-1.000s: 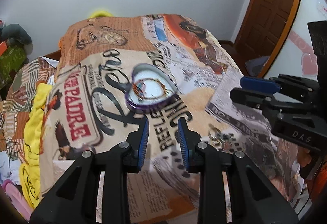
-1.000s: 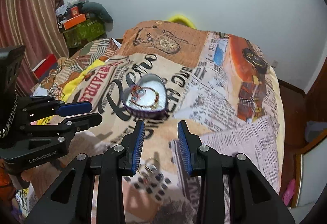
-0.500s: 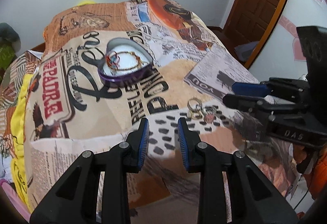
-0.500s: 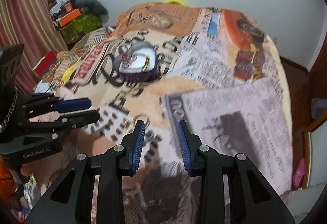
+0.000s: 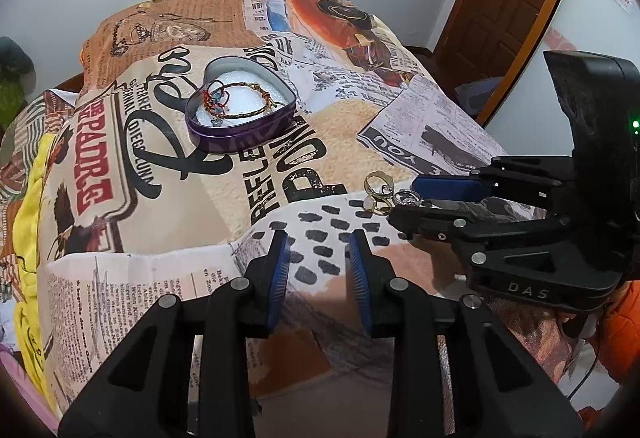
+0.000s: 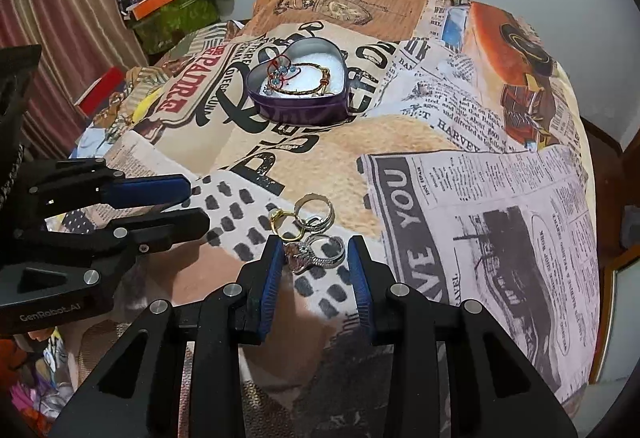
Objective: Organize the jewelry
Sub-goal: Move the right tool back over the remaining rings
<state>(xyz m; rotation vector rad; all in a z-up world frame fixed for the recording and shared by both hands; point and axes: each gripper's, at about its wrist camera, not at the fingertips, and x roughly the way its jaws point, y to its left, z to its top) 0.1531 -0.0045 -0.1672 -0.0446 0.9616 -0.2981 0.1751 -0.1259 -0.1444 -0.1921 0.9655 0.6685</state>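
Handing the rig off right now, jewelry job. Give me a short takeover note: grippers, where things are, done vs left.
Right gripper: open, empty, low over the blanket, jaws either side of the silver stone ring; contact can't be told.
Left gripper: open, empty, over bare blanket, left of the rings.
Heart tin: open, farther up the bed, already holding a gold bracelet and a red cord piece with blue beads.
Left: three loose rings on the blanket, the stone ring, a gold ring and a wide silver band.
Likely next: close on the stone ring, carry it to the tin.
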